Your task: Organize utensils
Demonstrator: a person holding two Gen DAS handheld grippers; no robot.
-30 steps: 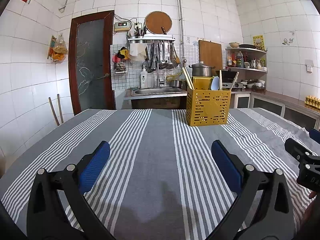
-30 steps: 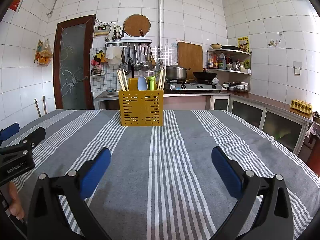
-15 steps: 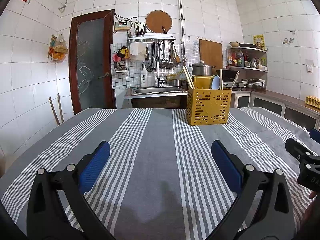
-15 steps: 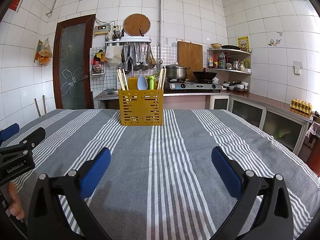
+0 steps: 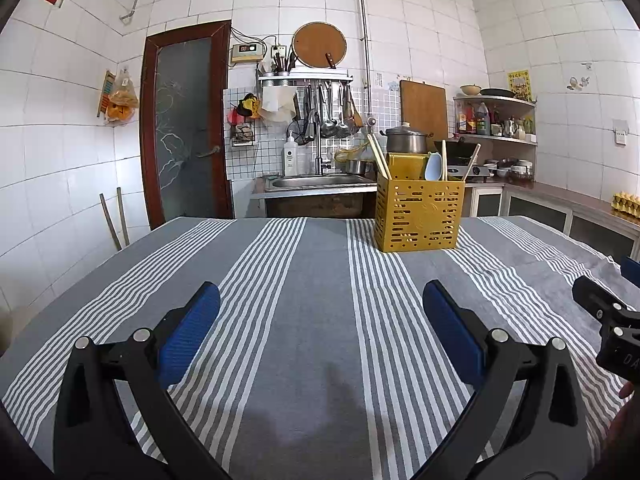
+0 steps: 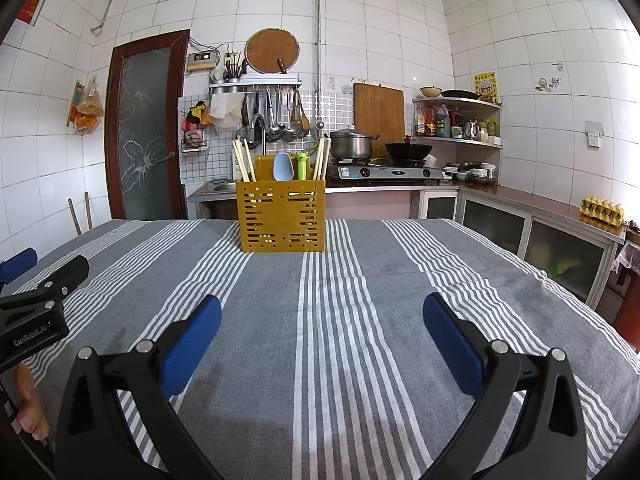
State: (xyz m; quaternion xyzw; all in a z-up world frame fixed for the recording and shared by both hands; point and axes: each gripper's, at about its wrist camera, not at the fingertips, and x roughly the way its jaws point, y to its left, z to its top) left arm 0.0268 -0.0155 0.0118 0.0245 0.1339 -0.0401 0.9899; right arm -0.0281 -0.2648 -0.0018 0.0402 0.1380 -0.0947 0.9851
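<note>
A yellow perforated utensil holder stands at the far side of the striped table; it also shows in the right wrist view. It holds wooden chopsticks, a light blue spoon and a green utensil. My left gripper is open and empty, low over the near part of the table. My right gripper is open and empty, also near the front, well short of the holder. Each gripper shows at the edge of the other's view.
The table wears a grey and white striped cloth. Behind it are a sink, a stove with a pot and wok, a shelf of bottles, an egg tray on the right counter, and a door.
</note>
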